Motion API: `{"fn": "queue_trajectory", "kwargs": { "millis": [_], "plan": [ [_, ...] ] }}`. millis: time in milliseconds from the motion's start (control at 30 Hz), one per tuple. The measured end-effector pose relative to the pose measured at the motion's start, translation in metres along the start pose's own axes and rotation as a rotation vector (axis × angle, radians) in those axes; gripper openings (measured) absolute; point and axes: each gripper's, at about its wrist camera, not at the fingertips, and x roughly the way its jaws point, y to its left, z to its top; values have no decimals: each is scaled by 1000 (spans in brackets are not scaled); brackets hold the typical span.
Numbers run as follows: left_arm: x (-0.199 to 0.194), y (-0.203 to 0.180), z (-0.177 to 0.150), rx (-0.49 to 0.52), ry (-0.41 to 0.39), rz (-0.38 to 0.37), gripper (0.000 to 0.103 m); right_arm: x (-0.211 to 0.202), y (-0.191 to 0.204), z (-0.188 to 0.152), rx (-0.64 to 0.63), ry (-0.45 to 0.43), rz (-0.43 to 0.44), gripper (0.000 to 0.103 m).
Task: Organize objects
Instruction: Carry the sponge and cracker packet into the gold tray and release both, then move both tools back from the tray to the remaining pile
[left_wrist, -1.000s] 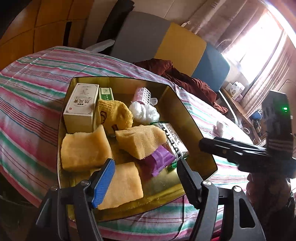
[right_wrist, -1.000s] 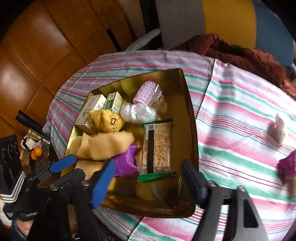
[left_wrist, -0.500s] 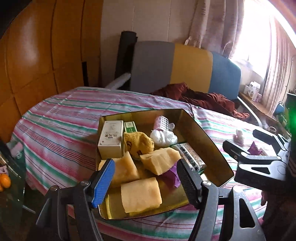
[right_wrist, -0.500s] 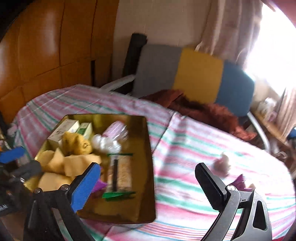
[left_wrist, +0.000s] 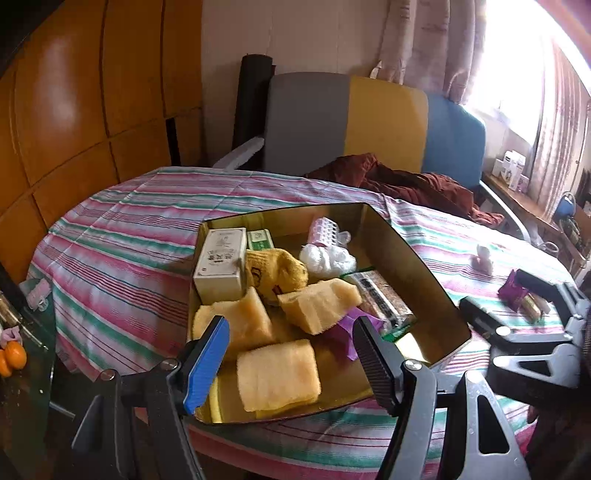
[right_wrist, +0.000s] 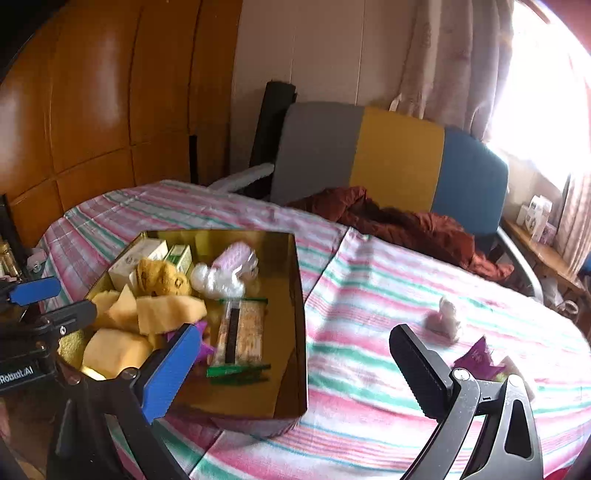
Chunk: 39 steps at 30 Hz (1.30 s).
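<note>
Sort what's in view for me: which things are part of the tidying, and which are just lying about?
Part of the job:
gold box with yellow cloths, yellow sock, white carton
purple wrapper on the tablecloth
small white-pink item on the tablecloth

Lying about:
brown cloth
tricolour chair
oranges

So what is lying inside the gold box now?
The gold box holds three yellow sponges, a yellow sock, a white carton, a green packet, a pink roller, white wadding, a snack bar and a purple wrapper. Anything under them is hidden.
</note>
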Motion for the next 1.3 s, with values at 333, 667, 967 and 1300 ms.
{"fn": "queue_trajectory", "kwargs": {
  "millis": [333, 667, 967, 1300],
  "plan": [
    [-5, -9, -1, 24, -7, -23, 70, 6, -16, -14, 100, 73, 139, 103],
    [-6, -15, 2, 47, -12, -13, 70, 1, -37, -28, 99, 81, 3, 103],
    [-8, -26, 3, 93, -5, -22, 70, -9, -79, -28, 120, 64, -149, 103],
    [-12, -46, 8, 164, -16, -31, 71, -5, -161, -24, 92, 136, -299, 103]
  ]
}}
